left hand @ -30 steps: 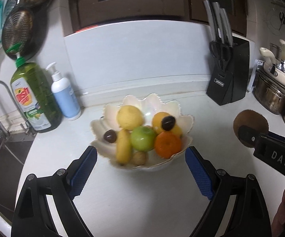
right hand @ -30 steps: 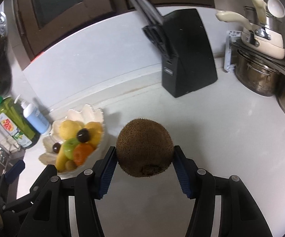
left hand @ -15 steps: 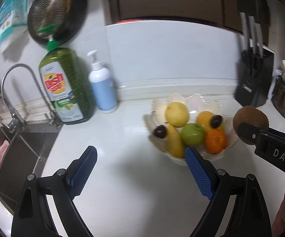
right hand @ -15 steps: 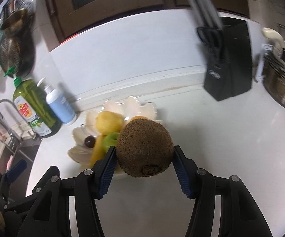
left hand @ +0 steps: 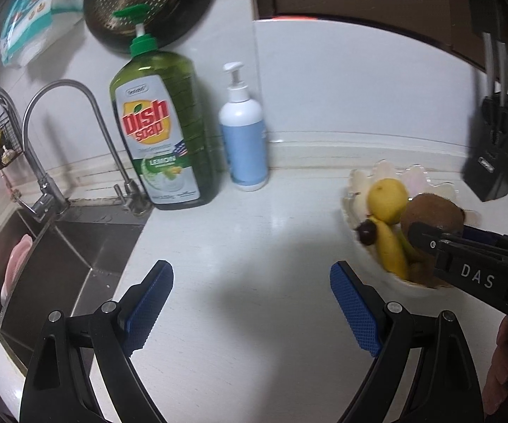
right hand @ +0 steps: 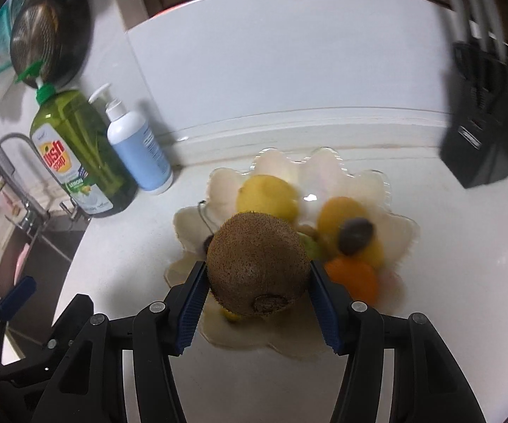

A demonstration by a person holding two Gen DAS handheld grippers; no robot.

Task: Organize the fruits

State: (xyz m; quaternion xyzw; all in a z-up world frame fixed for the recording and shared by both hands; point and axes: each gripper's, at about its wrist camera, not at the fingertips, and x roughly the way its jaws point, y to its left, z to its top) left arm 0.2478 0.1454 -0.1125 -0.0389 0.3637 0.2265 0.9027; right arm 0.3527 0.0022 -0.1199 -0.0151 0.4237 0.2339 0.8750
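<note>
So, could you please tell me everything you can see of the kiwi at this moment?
The kiwi is a brown, fuzzy, whole oval fruit with its dark stem scar facing the camera. It sits clamped between the blue pads of the right hand-held gripper, one pad on each side. It hangs above the near part of the scalloped fruit bowl, apparently clear of the fruit beneath.

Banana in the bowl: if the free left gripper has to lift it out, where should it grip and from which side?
Probably the banana mid-length, pads across its narrow width, coming from above. It lies lengthwise, wedged among fruit in the bowl, so sideways access looks blocked.
</note>
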